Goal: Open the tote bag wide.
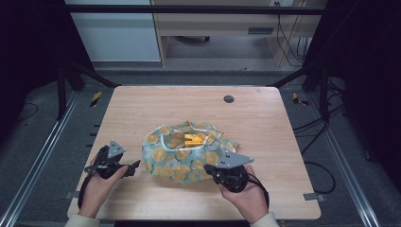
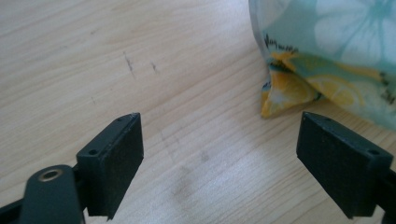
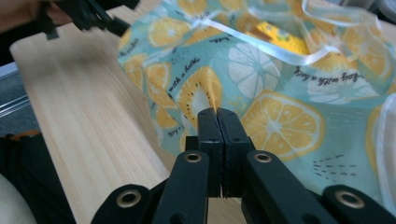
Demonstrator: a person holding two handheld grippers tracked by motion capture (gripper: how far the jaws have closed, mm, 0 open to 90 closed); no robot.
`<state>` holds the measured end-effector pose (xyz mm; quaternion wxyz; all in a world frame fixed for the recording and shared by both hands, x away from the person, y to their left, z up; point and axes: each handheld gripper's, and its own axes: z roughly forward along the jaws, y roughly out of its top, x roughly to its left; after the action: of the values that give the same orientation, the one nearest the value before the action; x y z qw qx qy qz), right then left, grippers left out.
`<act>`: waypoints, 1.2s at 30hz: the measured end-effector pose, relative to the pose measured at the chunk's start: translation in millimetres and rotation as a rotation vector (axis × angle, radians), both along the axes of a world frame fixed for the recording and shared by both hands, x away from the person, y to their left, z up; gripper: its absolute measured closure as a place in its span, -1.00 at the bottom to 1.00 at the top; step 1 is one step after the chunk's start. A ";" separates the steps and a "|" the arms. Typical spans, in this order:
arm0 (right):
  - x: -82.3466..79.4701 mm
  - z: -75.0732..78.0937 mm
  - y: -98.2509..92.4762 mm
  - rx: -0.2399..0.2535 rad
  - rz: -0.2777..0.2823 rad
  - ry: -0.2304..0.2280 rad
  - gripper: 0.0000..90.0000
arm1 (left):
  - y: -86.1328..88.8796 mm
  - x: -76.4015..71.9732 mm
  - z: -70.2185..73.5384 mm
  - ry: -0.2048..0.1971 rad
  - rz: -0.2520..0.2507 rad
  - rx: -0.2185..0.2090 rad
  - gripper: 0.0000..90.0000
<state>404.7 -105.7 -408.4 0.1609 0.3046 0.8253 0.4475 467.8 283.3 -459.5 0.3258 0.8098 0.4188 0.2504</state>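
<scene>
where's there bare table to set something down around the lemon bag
The far strip of the table, between the lemon-print bag and the small grey cap, is bare. So is the right side, from the bag out to the table's edge. The near edge is crowded: the left gripper and the right gripper flank the bag.

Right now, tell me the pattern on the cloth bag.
Orange and lemon slices on pale teal cloth bag, with white trim; clearest in the right gripper view.
</scene>
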 end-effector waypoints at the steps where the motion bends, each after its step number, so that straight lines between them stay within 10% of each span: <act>1: 1.0 -2.6 -1.8 0.001 -0.005 0.004 0.98 | -0.5 1.0 4.7 -0.005 -0.006 -0.003 -0.64; 11: 5.5 -7.2 -1.4 0.008 -0.006 0.025 0.98 | -30.9 24.6 57.0 -0.063 -0.106 0.037 -0.48; 21: 8.0 -11.5 0.4 -0.006 0.000 0.042 0.97 | -76.1 69.0 58.9 -0.003 -0.170 0.076 -0.31; 26: 11.3 -9.4 -0.4 -0.012 0.007 0.046 0.79 | -96.6 80.5 56.6 0.038 -0.173 0.129 0.06; 29: 11.9 3.0 -4.7 -0.009 0.000 0.019 0.53 | -103.6 85.0 53.2 0.058 -0.179 0.189 0.64; 36: 25.7 23.9 -17.6 -0.009 -0.059 -0.022 0.37 | -97.5 80.5 60.1 0.023 -0.178 0.147 0.94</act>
<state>430.4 -123.4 -384.5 0.1844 0.3232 0.8162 0.4421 548.3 185.8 -399.5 0.2817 0.8682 0.3296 0.2412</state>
